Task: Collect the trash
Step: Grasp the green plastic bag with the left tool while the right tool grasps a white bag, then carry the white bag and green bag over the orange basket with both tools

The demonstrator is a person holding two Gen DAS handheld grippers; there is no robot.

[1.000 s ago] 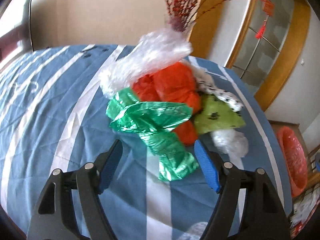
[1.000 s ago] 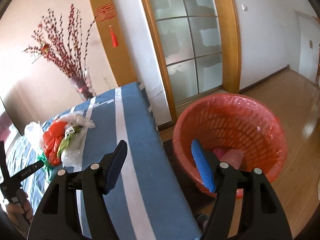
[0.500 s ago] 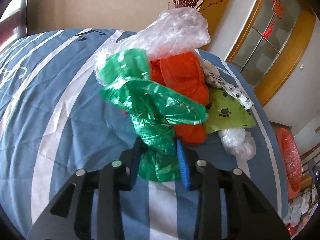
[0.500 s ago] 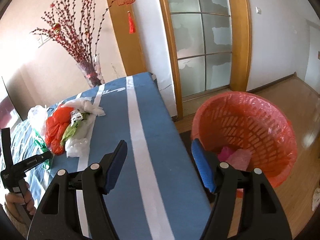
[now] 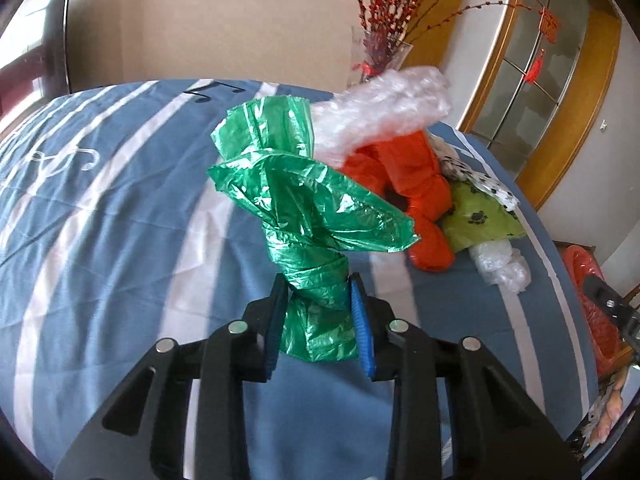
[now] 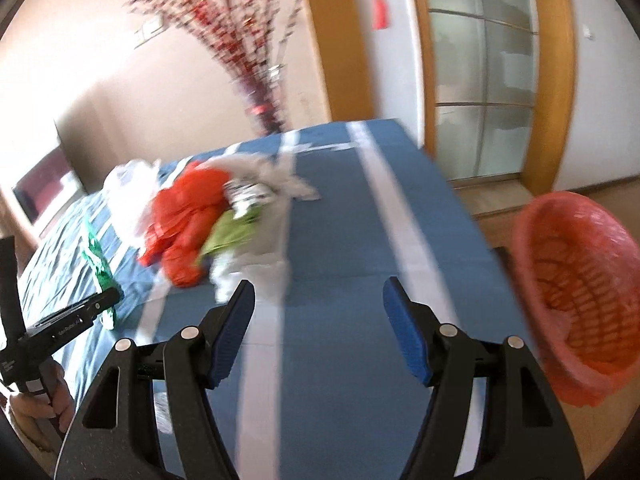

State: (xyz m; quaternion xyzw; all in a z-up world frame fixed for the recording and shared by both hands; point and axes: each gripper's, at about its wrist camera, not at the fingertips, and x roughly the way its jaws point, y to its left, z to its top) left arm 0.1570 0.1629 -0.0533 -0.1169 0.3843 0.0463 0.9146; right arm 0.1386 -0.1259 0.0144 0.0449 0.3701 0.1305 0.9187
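Between the blue pads of the left gripper (image 5: 318, 312) sits the twisted neck of a green plastic bag (image 5: 308, 216), clamped and standing upright, its crumpled top flaring above the striped blue tablecloth (image 5: 120, 240). Only the left wrist view shows this grip; from the right wrist the bag is a blurred green sliver. Behind it lie an orange bag (image 5: 416, 184) and clear plastic (image 5: 384, 112). The right gripper (image 6: 318, 320) holds nothing, jaws wide apart over the cloth. Its motion-smeared view alone shows the red basket (image 6: 576, 280) whole, on the floor.
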